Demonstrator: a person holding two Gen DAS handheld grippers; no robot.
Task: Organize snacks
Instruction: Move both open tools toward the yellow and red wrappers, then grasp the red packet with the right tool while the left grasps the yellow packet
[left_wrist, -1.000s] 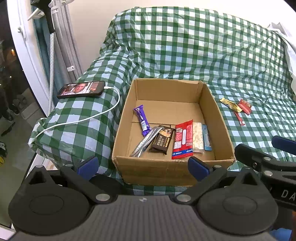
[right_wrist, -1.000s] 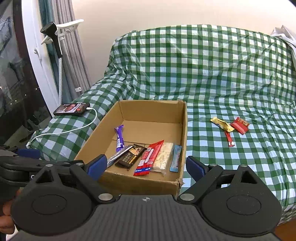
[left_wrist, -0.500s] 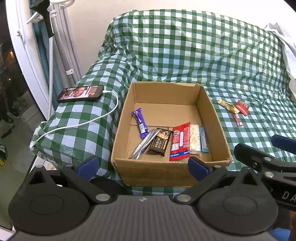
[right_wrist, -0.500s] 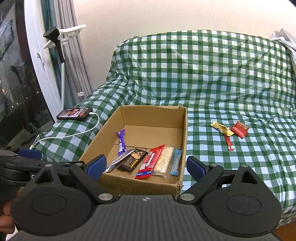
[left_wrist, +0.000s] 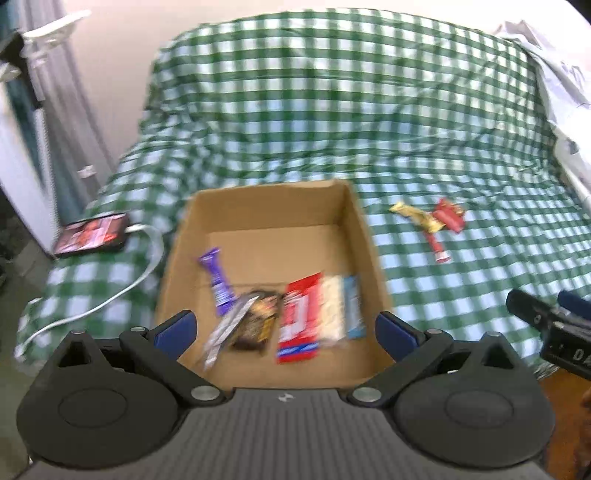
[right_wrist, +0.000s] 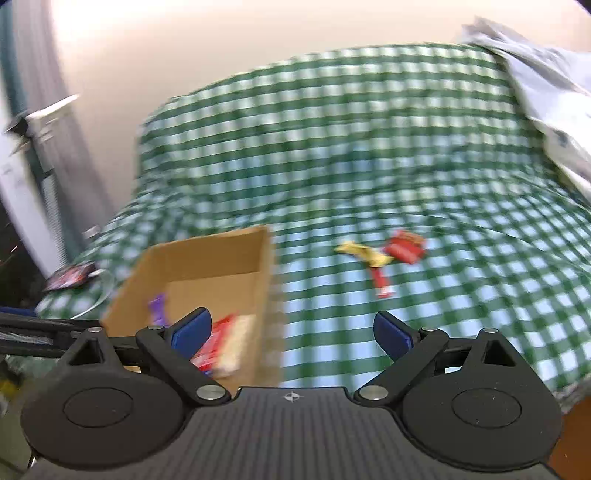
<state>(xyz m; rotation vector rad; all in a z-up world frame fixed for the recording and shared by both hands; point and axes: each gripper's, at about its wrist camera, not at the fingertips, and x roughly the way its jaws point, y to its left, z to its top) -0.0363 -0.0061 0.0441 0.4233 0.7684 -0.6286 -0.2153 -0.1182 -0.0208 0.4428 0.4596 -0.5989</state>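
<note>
An open cardboard box (left_wrist: 364, 236) (right_wrist: 207, 254) sits on a green checked cloth and holds several snack bars: a purple one (left_wrist: 217, 280), a silver one (left_wrist: 227, 330), a dark one (left_wrist: 256, 325), a red one (left_wrist: 301, 317), a pale one (left_wrist: 332, 310) and a blue one (left_wrist: 354, 308). Out on the cloth to the box's right lie a yellow wrapper (left_wrist: 415, 218) (right_wrist: 364, 253), a red packet (left_wrist: 448, 218) (right_wrist: 404, 249) and a thin red stick (left_wrist: 437, 249) (right_wrist: 380, 282). My left gripper (left_wrist: 284, 330) hovers open at the box's near edge. My right gripper (right_wrist: 291, 334) is open, short of the loose snacks. Both views are blurred.
A phone (left_wrist: 92, 236) (right_wrist: 68, 277) on a white cable (left_wrist: 122, 291) lies on the cloth left of the box. Curtains and a white stand (left_wrist: 44, 40) are at far left. Crumpled white fabric (right_wrist: 546, 85) rests at the cloth's right edge.
Both views have swung to the right and turned blurry. The box has shifted left in the right wrist view, and the loose snacks sit nearer its centre. Both grippers stay open.
</note>
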